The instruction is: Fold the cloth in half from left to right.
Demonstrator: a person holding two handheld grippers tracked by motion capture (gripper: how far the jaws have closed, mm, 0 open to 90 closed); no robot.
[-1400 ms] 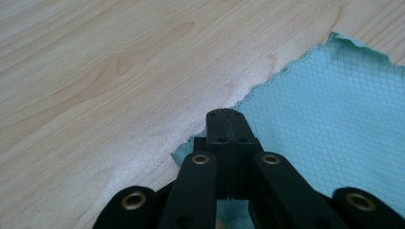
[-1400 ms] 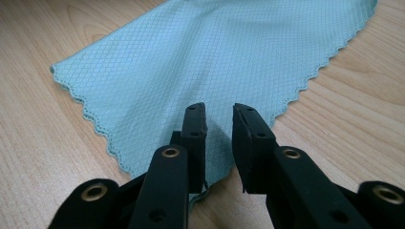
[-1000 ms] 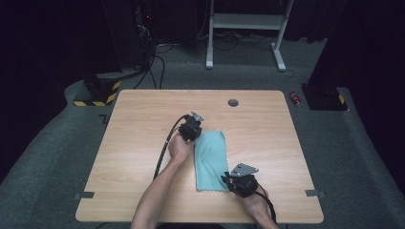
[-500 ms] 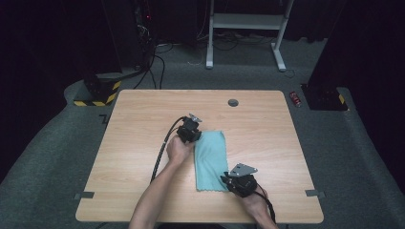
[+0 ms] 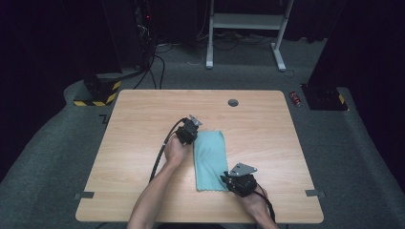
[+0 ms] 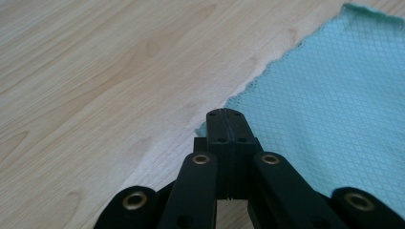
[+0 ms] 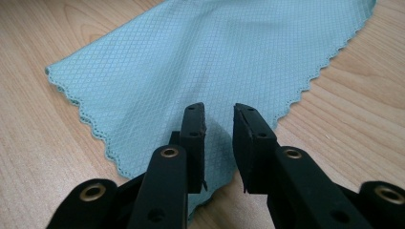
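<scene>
A teal cloth (image 5: 210, 160) with a scalloped hem lies flat on the wooden table (image 5: 143, 119). My left gripper (image 5: 193, 138) rests at the cloth's far left corner. In the left gripper view the left gripper (image 6: 225, 114) has its jaws pressed together right on that corner of the cloth (image 6: 334, 109); they have just been closing, and a tip of fabric peeks out beside them. My right gripper (image 5: 225, 179) is at the near right corner. In the right gripper view the right gripper (image 7: 218, 112) stands open with a small gap, over the cloth (image 7: 191, 62) and its hem.
A round cable hole (image 5: 233, 102) sits near the table's far edge. Tape strips (image 5: 313, 193) mark the front corners. On the floor beyond are a red can (image 5: 296, 98), a white stand (image 5: 243, 21) and a yellow-black block (image 5: 98, 93).
The left hand has shifted only slightly at the cloth's far corner. The right gripper and the cloth lie as before.
</scene>
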